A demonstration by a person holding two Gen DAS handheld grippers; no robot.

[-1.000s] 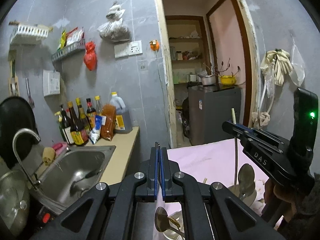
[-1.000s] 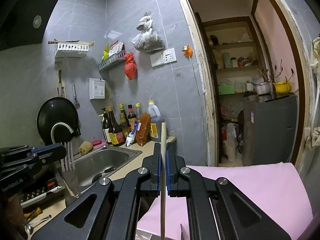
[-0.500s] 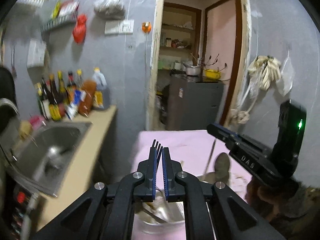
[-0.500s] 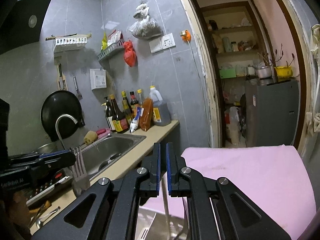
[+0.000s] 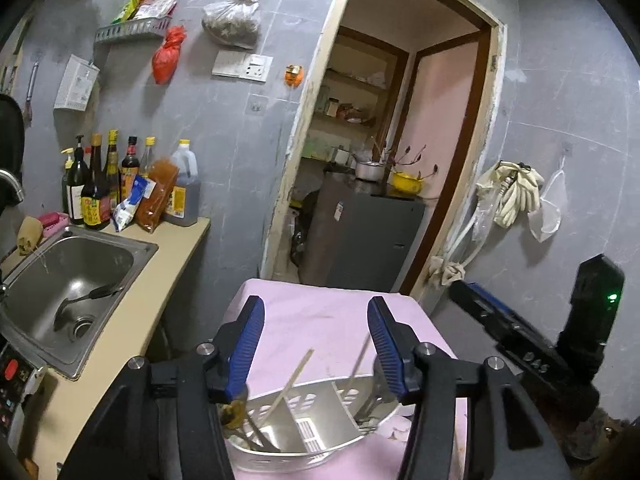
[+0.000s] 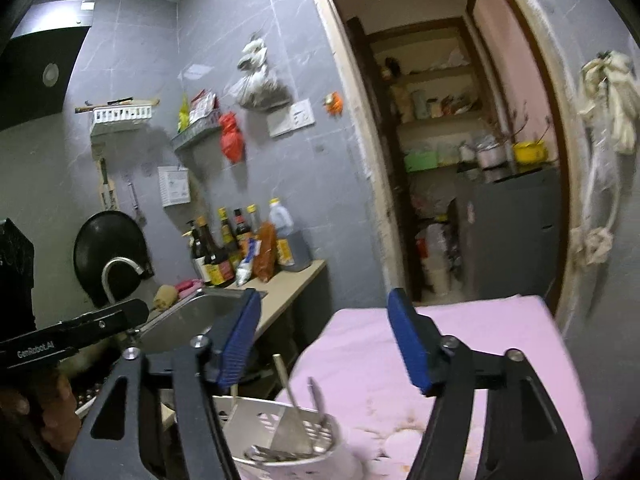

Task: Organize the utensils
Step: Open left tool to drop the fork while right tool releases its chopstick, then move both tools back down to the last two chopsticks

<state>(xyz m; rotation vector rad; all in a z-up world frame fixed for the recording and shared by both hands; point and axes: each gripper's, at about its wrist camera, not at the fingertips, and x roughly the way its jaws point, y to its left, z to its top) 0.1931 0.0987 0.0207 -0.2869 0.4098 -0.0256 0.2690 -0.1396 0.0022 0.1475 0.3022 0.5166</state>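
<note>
Utensils [image 5: 280, 396] stand in holder [image 5: 304, 452]; below both just-opened, empty claws.

Right gripper [image 6: 324, 340] fingers [image 6: 408, 344] just opened, empty, above the utensil holder [image 6: 280, 440] on pink cloth [image 6: 460, 344]

Pink-covered table [image 5: 320, 316], white utensil holder [image 5: 320, 456] standing on it
</note>
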